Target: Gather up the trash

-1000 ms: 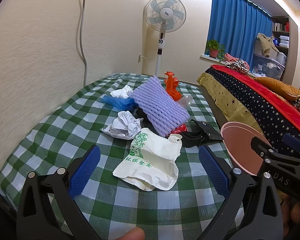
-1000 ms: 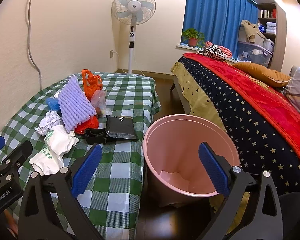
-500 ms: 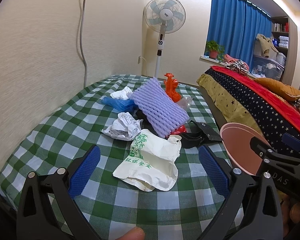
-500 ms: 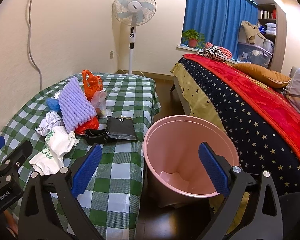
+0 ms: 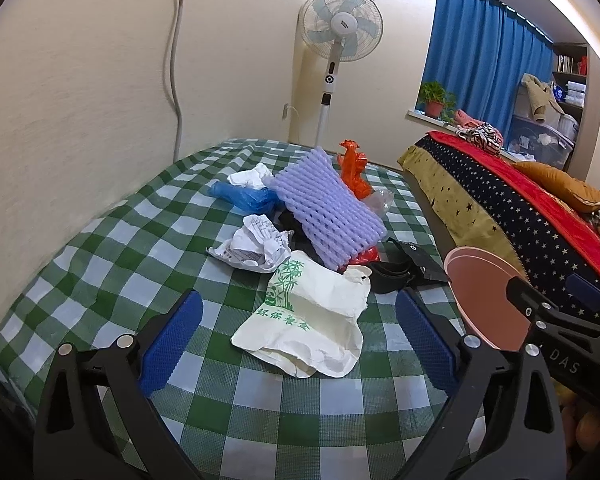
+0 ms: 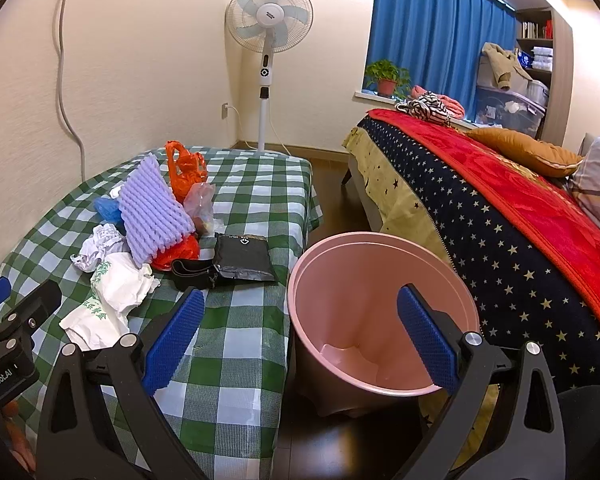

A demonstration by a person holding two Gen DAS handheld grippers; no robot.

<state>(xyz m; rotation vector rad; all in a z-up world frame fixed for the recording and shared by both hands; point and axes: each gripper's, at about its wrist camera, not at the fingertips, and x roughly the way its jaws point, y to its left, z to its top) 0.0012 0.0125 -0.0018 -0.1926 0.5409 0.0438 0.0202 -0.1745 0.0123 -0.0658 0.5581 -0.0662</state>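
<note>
Left wrist: white bag (image 5: 306,322) lengthwise toward claw (image 5: 298,338)

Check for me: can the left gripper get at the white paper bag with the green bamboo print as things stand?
Probably yes. The left gripper is open and the white paper bag lies straight ahead between its fingers, the nearest piece of the pile on the checked tablecloth, with nothing on it.

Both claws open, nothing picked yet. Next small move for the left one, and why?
Probably ease the left claw forward and down onto the white bamboo-print bag. It is the nearest trash and lies between the open fingers, while the pink bin stands beside the table with no trash visible inside.
</note>
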